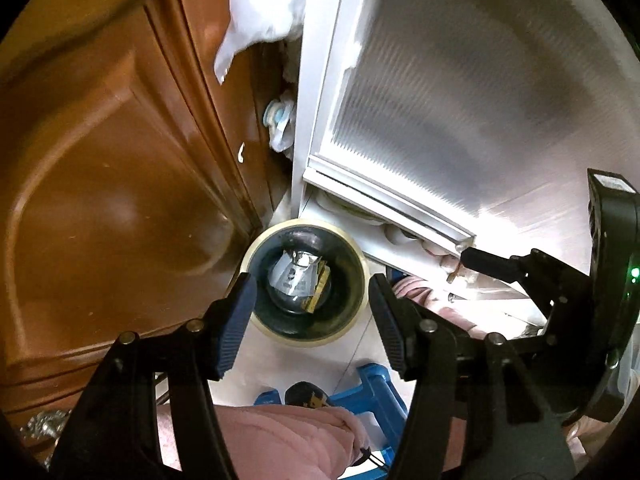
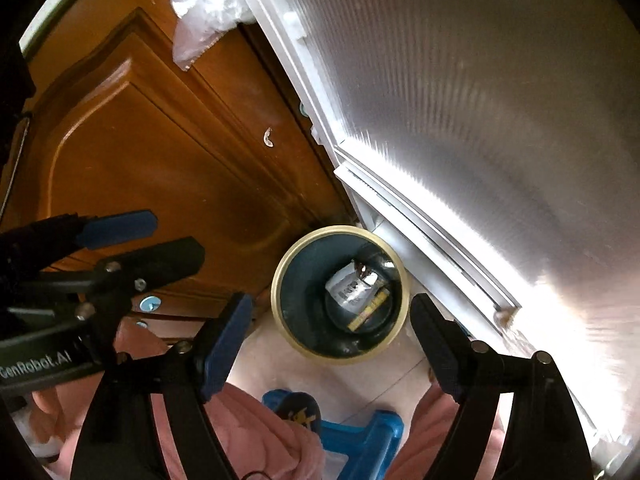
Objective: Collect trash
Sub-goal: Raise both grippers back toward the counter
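A round trash bin with a cream rim point(image 1: 304, 225) point(image 2: 340, 233) stands on the floor in the corner, straight below both grippers. At its dark bottom lie a crumpled silver wrapper point(image 1: 294, 277) point(image 2: 351, 285) and a small yellow-and-black packet point(image 1: 318, 292) point(image 2: 368, 310). My left gripper point(image 1: 311, 282) hangs above the bin, open, with nothing between its blue pads. My right gripper point(image 2: 330, 300) is also open and empty above the bin. In the right wrist view the left gripper's fingers point(image 2: 116, 225) show at the left edge.
A brown wooden door point(image 1: 120, 160) rises left of the bin, a white-framed frosted glass door point(image 1: 440, 100) to its right. A white plastic bag point(image 1: 260, 0) hangs above. Near the person's pink clothing point(image 1: 280, 440) sit a blue stool point(image 1: 372, 388) and a dark slipper point(image 1: 306, 396).
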Motion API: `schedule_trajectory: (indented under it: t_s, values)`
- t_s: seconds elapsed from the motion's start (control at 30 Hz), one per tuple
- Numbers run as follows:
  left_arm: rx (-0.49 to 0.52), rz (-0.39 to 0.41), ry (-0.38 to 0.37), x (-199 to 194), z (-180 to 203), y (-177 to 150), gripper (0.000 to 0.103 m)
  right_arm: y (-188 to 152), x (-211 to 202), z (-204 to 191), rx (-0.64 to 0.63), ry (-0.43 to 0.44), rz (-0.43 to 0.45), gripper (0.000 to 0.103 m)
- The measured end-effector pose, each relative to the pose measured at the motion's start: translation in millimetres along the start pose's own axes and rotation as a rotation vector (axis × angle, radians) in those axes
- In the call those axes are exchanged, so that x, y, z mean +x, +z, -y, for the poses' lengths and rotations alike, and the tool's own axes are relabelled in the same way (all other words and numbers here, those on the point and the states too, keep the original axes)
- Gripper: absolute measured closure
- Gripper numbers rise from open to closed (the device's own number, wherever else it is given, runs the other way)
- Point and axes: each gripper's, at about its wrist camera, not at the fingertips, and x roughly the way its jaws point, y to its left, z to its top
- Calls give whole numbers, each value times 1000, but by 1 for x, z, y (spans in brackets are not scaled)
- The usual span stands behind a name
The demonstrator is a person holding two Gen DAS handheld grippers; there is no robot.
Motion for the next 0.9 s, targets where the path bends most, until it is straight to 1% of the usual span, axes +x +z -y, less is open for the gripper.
schedule_trajectory:
  t_s: [0.17, 0.27, 0.37, 0.4, 0.47, 0.5, 0.6, 0.63, 0.67, 0.83, 0.87, 0.9]
  values:
    - [-17, 36, -47, -35, 1, -6, 47, -4, -47, -8, -34, -25, 41, 20]
    - [-26, 63, -88, -63, 3, -12, 45, -7, -77, -15, -68, -45, 76, 20]
    - [-21, 101, -102, -89, 6, -14, 44, -9, -106, -24, -99, -62, 117, 20]
    - [-17, 121, -105, -101, 7, -15, 44, -8, -116, -28, -109, -68, 133, 20]
    - [-11, 151, -112, -120, 9, -14, 43, -26, -124, -30, -126, -82, 163, 20]
    - [-6, 173, -112, -132, 10, -12, 42, -24, -140, -35, -137, -96, 187, 20]
    - [6, 237, -114, -164, 10, -7, 40, -30, -164, -41, -155, -110, 237, 20]
    - [11, 259, -116, -175, 9, -4, 40, -28, -180, -46, -162, -112, 260, 20]
    - [15, 280, -116, -187, 9, -2, 39, -38, -173, -48, -163, -112, 272, 20]
    - [63, 394, -100, -239, 10, 18, 39, -27, -221, -58, -147, -80, 362, 20]
    - [69, 415, -97, -248, 11, 22, 39, -23, -231, -61, -146, -79, 379, 20]
    - [74, 441, -99, -260, 10, 28, 36, -17, -242, -62, -150, -79, 399, 20]
